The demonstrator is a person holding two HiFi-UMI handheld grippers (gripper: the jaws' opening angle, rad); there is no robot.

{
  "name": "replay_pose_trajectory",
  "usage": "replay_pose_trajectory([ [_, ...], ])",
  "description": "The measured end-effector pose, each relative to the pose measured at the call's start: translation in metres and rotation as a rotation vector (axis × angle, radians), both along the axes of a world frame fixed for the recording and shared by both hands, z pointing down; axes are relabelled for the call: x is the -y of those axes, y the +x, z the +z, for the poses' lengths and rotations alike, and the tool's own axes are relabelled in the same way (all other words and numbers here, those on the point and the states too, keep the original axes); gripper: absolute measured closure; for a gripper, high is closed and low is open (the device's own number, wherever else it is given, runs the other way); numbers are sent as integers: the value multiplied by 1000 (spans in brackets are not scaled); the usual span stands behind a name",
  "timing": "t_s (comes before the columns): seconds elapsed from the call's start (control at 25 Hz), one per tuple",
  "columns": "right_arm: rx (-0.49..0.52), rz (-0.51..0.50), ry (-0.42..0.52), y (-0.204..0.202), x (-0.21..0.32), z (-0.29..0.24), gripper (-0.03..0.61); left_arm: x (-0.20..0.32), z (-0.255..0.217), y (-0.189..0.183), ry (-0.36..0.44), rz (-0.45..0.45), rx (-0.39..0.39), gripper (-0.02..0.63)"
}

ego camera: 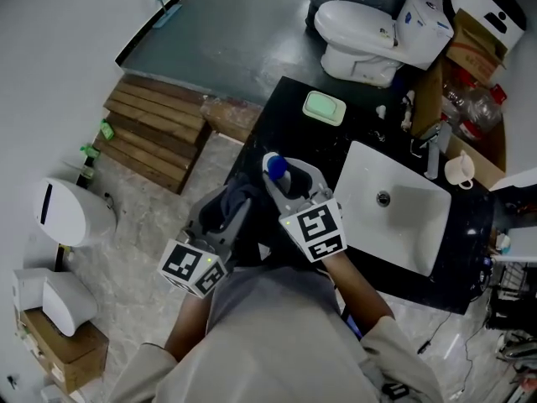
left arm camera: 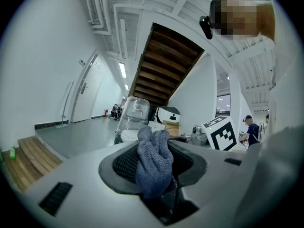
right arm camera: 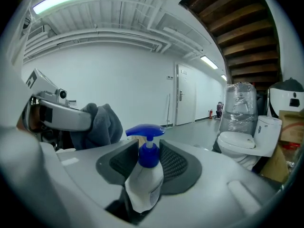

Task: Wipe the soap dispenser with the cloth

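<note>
Right gripper view: a white soap dispenser (right arm camera: 145, 175) with a blue pump head stands between the jaws of the right hand-held gripper (right arm camera: 148, 150), which grasps it at the shoulder, just below the pump. Just to its left, the left hand-held gripper (left arm camera: 154, 152) is clenched on a bunched grey cloth (left arm camera: 154, 167), near the bottle but not touching it. From the head view, both tools meet over the near left edge of a black tabletop (ego camera: 285, 112). A white sink basin (ego camera: 394, 217) lies to the right, and a green soap dish (ego camera: 324, 107) sits farther back.

The smooth bottle could swivel or slip once the cloth presses against it, since the pads appear to bear on a narrow part. A push on the pump head could also squirt soap.

The gripper's body hides the bottle's base, so it cannot be told whether it rests on the tabletop. The label print is too small to read.
</note>
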State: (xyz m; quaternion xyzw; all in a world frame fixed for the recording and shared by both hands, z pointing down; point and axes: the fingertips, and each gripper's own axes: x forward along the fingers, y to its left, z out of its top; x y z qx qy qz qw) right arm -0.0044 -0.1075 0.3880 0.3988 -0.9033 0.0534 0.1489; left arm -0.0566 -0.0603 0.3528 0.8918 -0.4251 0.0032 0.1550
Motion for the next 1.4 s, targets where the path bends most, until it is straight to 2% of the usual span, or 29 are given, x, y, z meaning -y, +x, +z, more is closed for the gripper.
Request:
replay_pose_trajectory([
  [0.28,28,2,2,8,7,2,453,16,11,-6,-2,-9,-32,465],
  [0.72,98,57,-25,13,21,0,453,48,1,-1,29,65,-103,465],
  [1.12,131,96,-61,27,28,0,453,69,-3,11,36,111,-128,465],
  [1.4,138,93,-91,33,28,1,453,79,3,15,23,104,-157,465],
])
